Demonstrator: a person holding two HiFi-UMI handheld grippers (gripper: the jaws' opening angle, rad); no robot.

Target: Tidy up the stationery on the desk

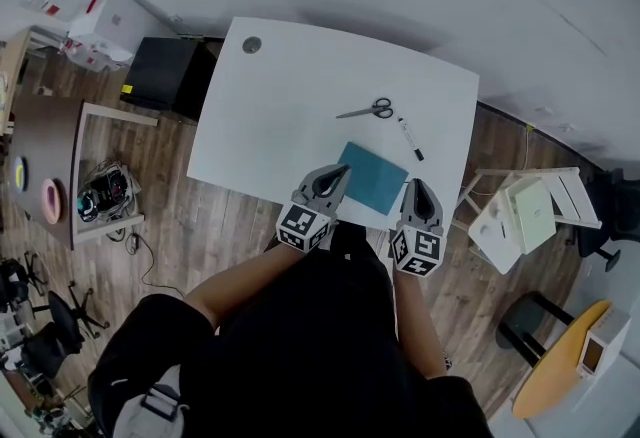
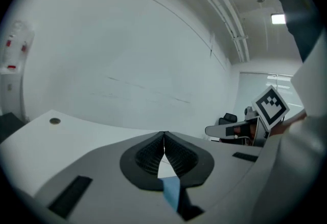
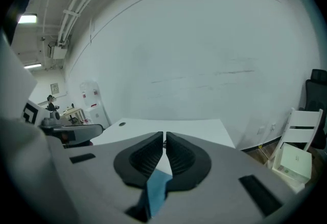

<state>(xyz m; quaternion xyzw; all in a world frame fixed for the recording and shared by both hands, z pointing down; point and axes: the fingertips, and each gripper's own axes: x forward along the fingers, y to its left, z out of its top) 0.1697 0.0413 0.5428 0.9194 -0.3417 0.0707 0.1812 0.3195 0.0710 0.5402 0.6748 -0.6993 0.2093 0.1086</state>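
Note:
On the white desk (image 1: pixel 290 96) lie a teal notebook (image 1: pixel 374 178) near the front edge, scissors (image 1: pixel 368 110) and a marker pen (image 1: pixel 411 138) behind it. My left gripper (image 1: pixel 341 171) is shut and empty, its tips over the notebook's left corner. The right gripper (image 1: pixel 419 185), also shut and empty, hovers just off the notebook's right edge. In the left gripper view the jaws (image 2: pixel 163 137) meet, with a strip of notebook (image 2: pixel 171 191) showing below them. The right gripper view shows the same: closed jaws (image 3: pixel 164 138) above the blue cover (image 3: pixel 157 187).
A black box (image 1: pixel 165 74) stands on the floor left of the desk. A white chair (image 1: pixel 525 216) with a pale green item sits to the right. A brown side table (image 1: pixel 50 156) and cables lie far left. The desk has a cable hole (image 1: pixel 251 45).

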